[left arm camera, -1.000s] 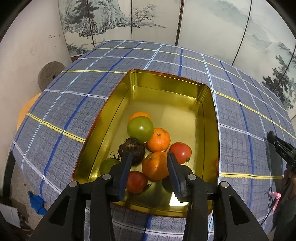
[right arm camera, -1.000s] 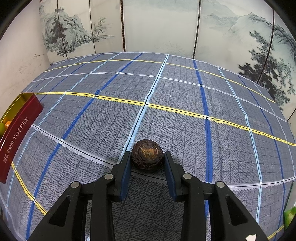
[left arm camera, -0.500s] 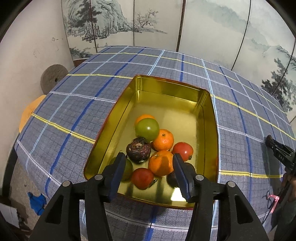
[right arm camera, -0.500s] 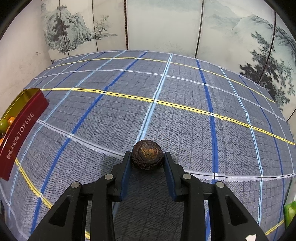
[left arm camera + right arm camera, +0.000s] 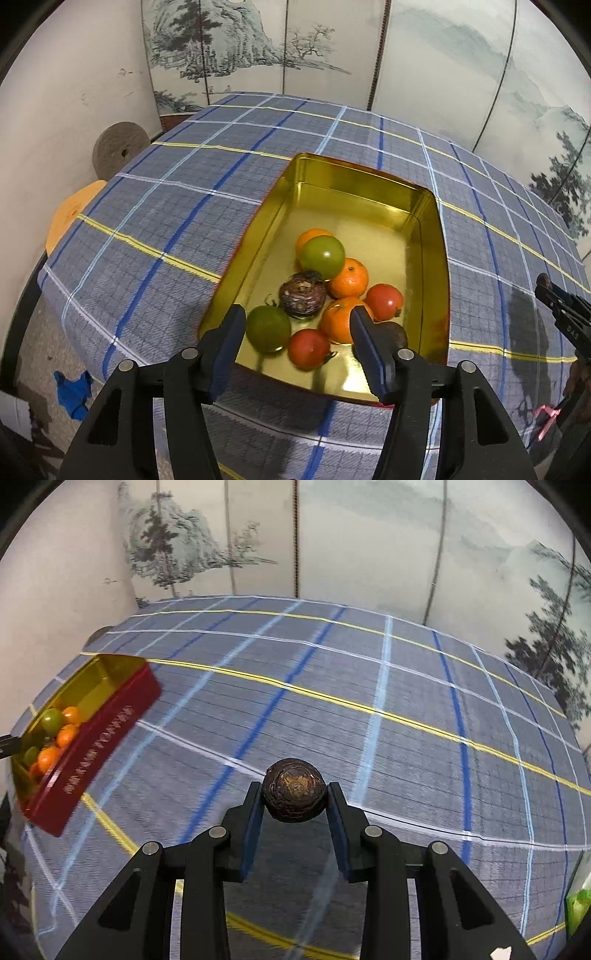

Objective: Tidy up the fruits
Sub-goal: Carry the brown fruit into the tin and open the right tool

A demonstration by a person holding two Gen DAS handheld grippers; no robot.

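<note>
right gripper (image 5: 294, 798): pads pressed on a dark brown wrinkled fruit (image 5: 294, 790), carried clear above the checked tablecloth (image 5: 369, 709). left gripper (image 5: 297, 332): jaws opening, nothing pinched between them, poised over the near end of the tin (image 5: 432, 240).

tin: gold inside, red outside, set on the tablecloth. contents: two green fruits (image 5: 322, 257), three orange ones (image 5: 349, 277), two red ones (image 5: 384, 302), one dark wrinkled fruit (image 5: 302, 297). another dark one (image 5: 395, 332) is half hidden behind the left gripper's right finger; the rearmost orange one is mostly covered by a green one.

writing: white lettering on the tin's red side (image 5: 98, 744), too blurred by motion to read.

edges: a green object (image 5: 578, 904) cut off at right, not identifiable; the right gripper's tip shows at the left view's margin.
</note>
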